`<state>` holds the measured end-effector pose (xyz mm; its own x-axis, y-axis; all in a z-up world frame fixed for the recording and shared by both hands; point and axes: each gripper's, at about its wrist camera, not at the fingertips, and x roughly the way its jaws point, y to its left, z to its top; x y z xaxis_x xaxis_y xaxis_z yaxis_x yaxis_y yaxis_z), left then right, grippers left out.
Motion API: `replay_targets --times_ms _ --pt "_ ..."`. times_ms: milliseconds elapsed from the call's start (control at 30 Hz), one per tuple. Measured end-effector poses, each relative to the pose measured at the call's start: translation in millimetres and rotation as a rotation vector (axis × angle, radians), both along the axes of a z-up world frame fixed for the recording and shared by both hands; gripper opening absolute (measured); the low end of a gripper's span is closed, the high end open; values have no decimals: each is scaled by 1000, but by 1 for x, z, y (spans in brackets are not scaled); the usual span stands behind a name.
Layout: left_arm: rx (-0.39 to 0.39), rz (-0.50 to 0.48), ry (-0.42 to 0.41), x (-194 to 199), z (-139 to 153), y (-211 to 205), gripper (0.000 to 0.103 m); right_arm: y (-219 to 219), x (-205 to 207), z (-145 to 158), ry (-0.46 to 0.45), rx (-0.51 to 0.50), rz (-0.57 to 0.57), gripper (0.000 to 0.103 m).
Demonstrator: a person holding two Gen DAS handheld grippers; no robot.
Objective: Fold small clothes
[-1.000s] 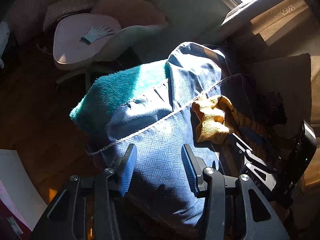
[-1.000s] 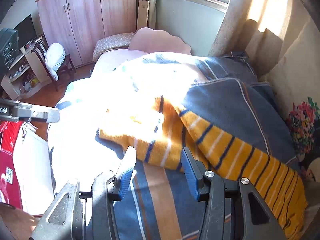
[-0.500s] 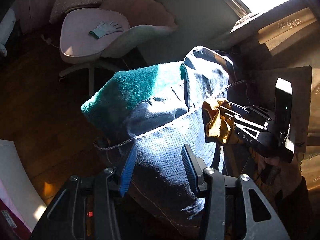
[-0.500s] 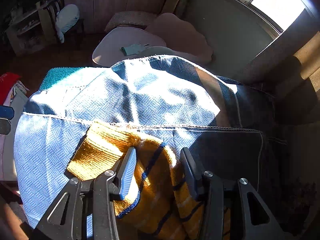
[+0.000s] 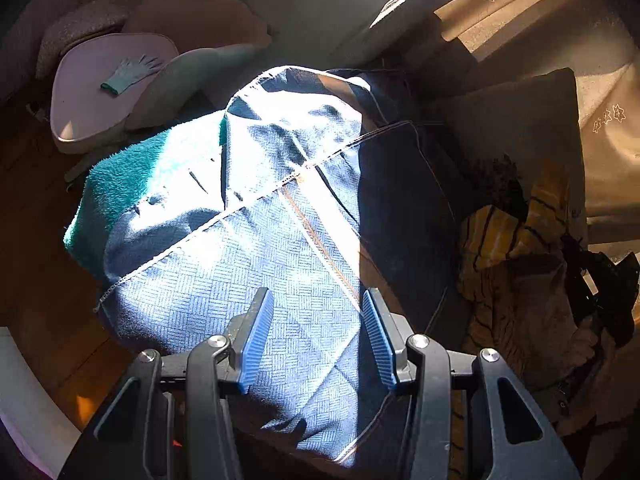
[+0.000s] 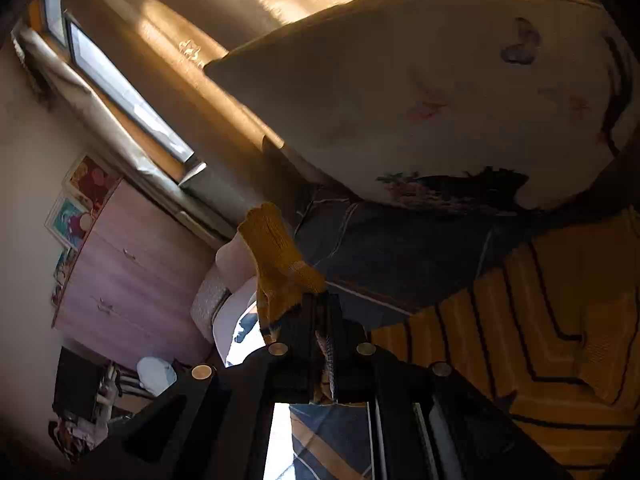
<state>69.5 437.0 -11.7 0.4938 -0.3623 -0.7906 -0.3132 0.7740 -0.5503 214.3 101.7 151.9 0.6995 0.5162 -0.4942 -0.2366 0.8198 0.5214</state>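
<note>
A yellow knit garment with dark stripes hangs at the right in the left wrist view [image 5: 504,236]. In the right wrist view its body [image 6: 560,344] drapes at the right. My right gripper [image 6: 320,312] is shut on its yellow cuff [image 6: 276,256] and holds it up, rolled sideways. The right gripper also shows in the left wrist view [image 5: 600,284] at the far right, beside the garment. My left gripper [image 5: 316,320] is open and empty, over a blue patterned blanket [image 5: 248,276].
A teal fleece [image 5: 128,176] lies on the blanket's left. A pink stool [image 5: 92,92] with a glove on it stands behind. A floral pillow [image 6: 440,92] and curtain lie near the right gripper. Wood floor [image 5: 36,240] lies at the left.
My right gripper has shut on the yellow cuff, lifted the garment off the blanket and carried it right, rolling sideways. The left gripper stayed open over the blanket.
</note>
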Motion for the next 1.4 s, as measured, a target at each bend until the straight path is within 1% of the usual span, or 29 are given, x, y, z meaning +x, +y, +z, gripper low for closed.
replay_targets --times_ms 33,67,100,133,200,267,333,400,433,467,500,533,600,667,733,800,833,867,933,1000,1067,1167,1200,1233,1267,1300,1333,1367,1400 --pt "2 -19 -5 1 2 -10 45 -39 -11 1 -4 28 -95 5" --pt "3 -38 -9 2 4 -21 45 -85 -28 -1 -11 33 -208 5" --pt "5 -56 -11 3 6 -32 45 -114 -40 -5 -8 32 -278 5" --pt "9 -75 -12 4 7 -43 45 -154 -56 -13 12 33 -364 5" --pt "18 -113 -13 3 10 -67 45 -205 -80 -31 54 22 -482 5" --pt "27 -149 -15 0 13 -91 45 -252 -105 -48 79 -29 -600 5" --pt "37 -186 -15 -4 16 -116 45 -292 -124 -69 113 -44 -651 7" --pt "48 -220 -18 -8 20 -141 45 -320 -136 -90 173 -41 -679 10" --pt "56 -237 -23 -11 22 -154 46 -332 -144 -100 193 -48 -702 17" --pt "67 -253 -30 -13 25 -165 46 -338 -152 -102 192 -57 -714 26" --pt "80 -269 -38 -15 28 -177 46 -346 -167 -105 184 -62 -721 31" --pt "93 -285 -46 -16 31 -188 46 -350 -174 -104 170 -66 -718 39" --pt "126 -316 -66 -17 37 -211 46 -358 -185 -97 150 -81 -698 41" --pt "165 -349 -87 -15 42 -233 47 -357 -187 -90 130 -126 -625 41" --pt "182 -375 -104 -13 45 -253 47 -349 -195 -89 104 -179 -530 41" --pt "185 -394 -116 -10 46 -270 47 -330 -191 -84 68 -264 -433 48" --pt "191 -403 -120 -7 46 -278 48 -320 -188 -82 50 -316 -398 57" --pt "198 -411 -124 -6 46 -287 48 -312 -184 -84 37 -366 -380 60" --pt "202 -430 -131 -1 48 -303 49 -311 -173 -88 31 -432 -379 61" --pt "212 -450 -141 10 50 -318 49 -321 -153 -96 60 -421 -379 62" --pt "239 -482 -160 28 49 -336 50 -332 -129 -108 109 -410 -382 64" --pt "261 -535 -172 66 38 -364 50 -339 -97 -128 189 -382 -348 63" --pt "271 -552 -176 79 33 -375 50 -336 -92 -131 201 -379 -328 58" --pt "292 -563 -169 93 26 -385 50 -334 -90 -131 204 -365 -306 28" --pt "307 -573 -156 107 17 -394 50 -331 -88 -130 216 -333 -272 8" --pt "319 -584 -144 120 9 -402 50 -329 -88 -127 217 -308 -256 8" --pt "358 -591 -123 132 0 -409 50 -329 -90 -119 194 -294 -264 8" --pt "411 -595 -91 141 -10 -414 50 -332 -93 -111 173 -285 -285 8" --pt "422 -604 -58 149 -19 -416 50 -338 -96 -103 157 -272 -314 7"
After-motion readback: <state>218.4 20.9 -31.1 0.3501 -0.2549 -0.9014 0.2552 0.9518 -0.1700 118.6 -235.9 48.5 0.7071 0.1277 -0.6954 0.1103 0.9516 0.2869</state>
